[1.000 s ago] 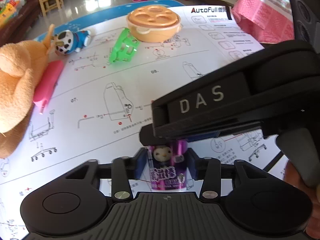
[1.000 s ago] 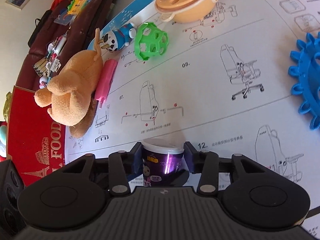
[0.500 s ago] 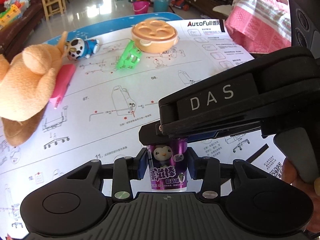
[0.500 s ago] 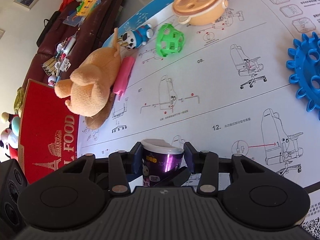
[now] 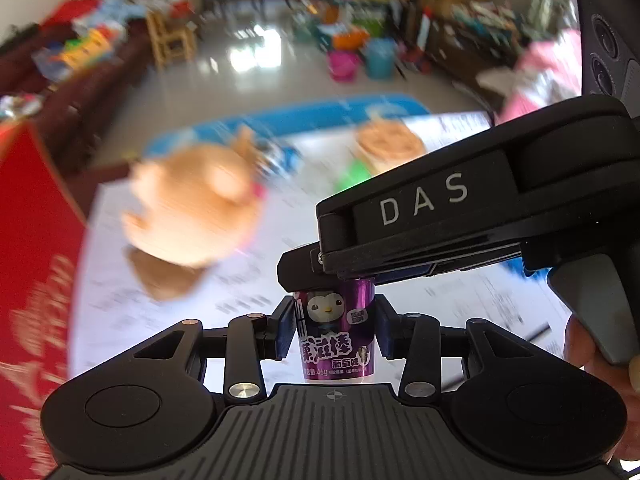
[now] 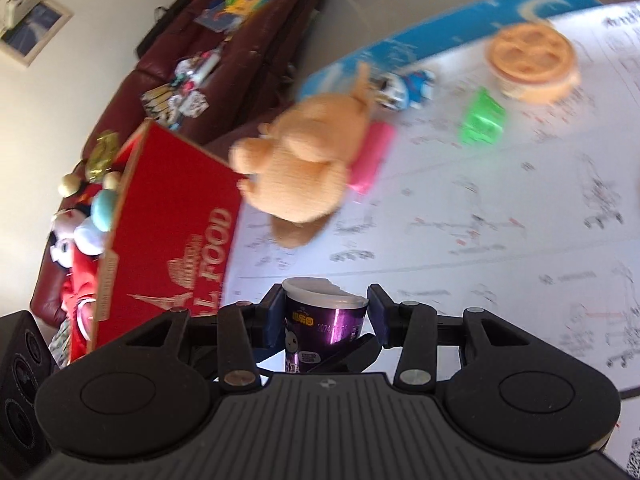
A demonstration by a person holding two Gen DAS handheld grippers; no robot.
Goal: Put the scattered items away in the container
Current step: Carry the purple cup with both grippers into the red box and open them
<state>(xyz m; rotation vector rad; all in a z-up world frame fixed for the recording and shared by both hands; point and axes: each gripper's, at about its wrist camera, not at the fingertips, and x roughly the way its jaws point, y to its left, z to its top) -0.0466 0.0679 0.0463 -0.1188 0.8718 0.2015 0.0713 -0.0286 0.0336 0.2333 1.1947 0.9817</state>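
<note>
A small purple snack cup (image 5: 338, 332) with a white lid (image 6: 326, 294) hangs above the table, held by both grippers at once. My left gripper (image 5: 334, 330) is shut on its lower body. My right gripper (image 6: 325, 316) is shut on the cup just under the lid; its black body marked DAS (image 5: 424, 200) reaches in from the right over the cup. The red cardboard box (image 6: 172, 240) stands at the left, with its open top partly in view. Scattered on the white sheet are an orange plush toy (image 6: 304, 172), a pink piece (image 6: 372, 156) and a green lattice toy (image 6: 482, 122).
A blue-and-white doll (image 6: 404, 86) and an orange lidded bowl (image 6: 528, 64) lie at the table's far side. A brown sofa (image 6: 224, 64) piled with toys runs behind the box. A person's hand (image 5: 588, 344) grips the right handle. A black speaker (image 5: 608, 40) stands top right.
Both grippers have risen with the cup still held between them. The views have swung left: the red box has come in and the table items look farther off and blurred.
</note>
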